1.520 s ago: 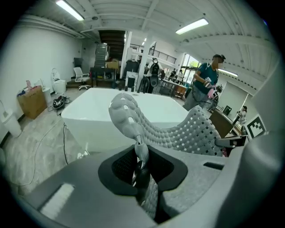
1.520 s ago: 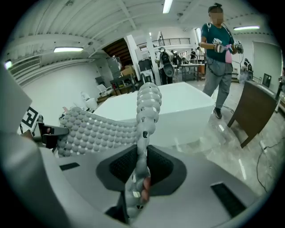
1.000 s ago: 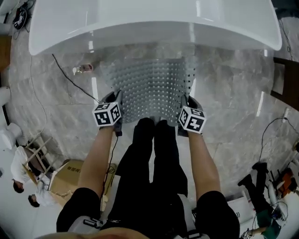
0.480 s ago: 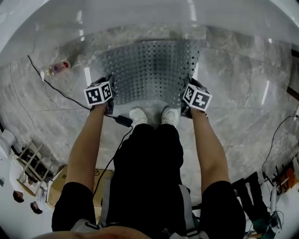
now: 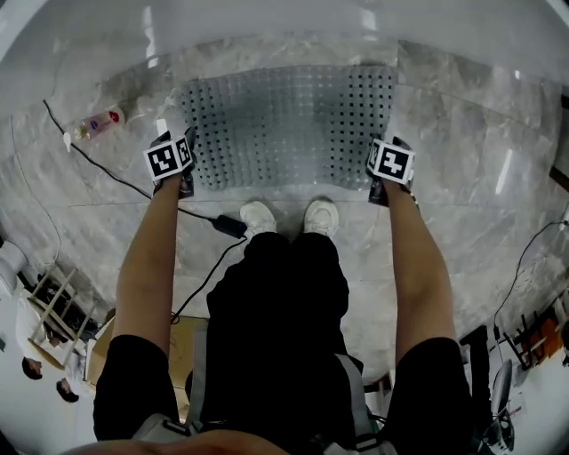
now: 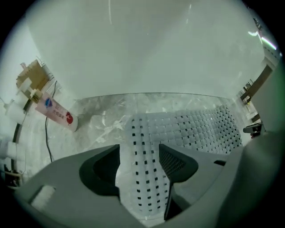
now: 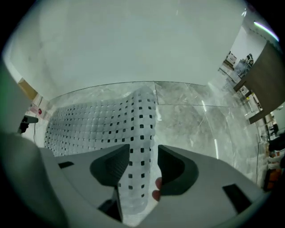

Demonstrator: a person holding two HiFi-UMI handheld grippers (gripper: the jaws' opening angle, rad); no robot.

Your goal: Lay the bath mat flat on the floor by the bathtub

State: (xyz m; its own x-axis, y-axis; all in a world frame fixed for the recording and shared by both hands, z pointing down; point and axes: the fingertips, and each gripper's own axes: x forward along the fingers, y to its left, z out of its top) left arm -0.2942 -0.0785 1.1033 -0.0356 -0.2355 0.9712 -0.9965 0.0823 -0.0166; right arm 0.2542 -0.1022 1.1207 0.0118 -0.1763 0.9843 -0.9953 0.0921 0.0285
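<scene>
the floor was glossy grey marbled stone (image 5: 462,169), and the white bathtub (image 5: 267,22) ran along its far side. the pale grey rubber bath mat with rows of small square holes (image 5: 284,124) was spread on this floor just beside the tub wall, in front of the person's white shoes (image 5: 258,215). most of its surface looked flat.

only the two near corners were not down. in the left gripper view one corner rose as a narrow strip between the jaws of the left gripper (image 6: 140,178), and in the right gripper view the other corner did the same in the right gripper (image 7: 142,173). both pairs of jaws had just been opening and stood wide apart, so the strips were loose between them and not pinched.

a small white and pink bottle (image 5: 98,123) lay on the floor near the mat's left side, apart from it, and a thin black cable (image 5: 116,173) passed close to the left gripper.

i judged the task nearly done. what was left was to draw both grippers away so that the corners drop, and to see that the near edge lies flat.
</scene>
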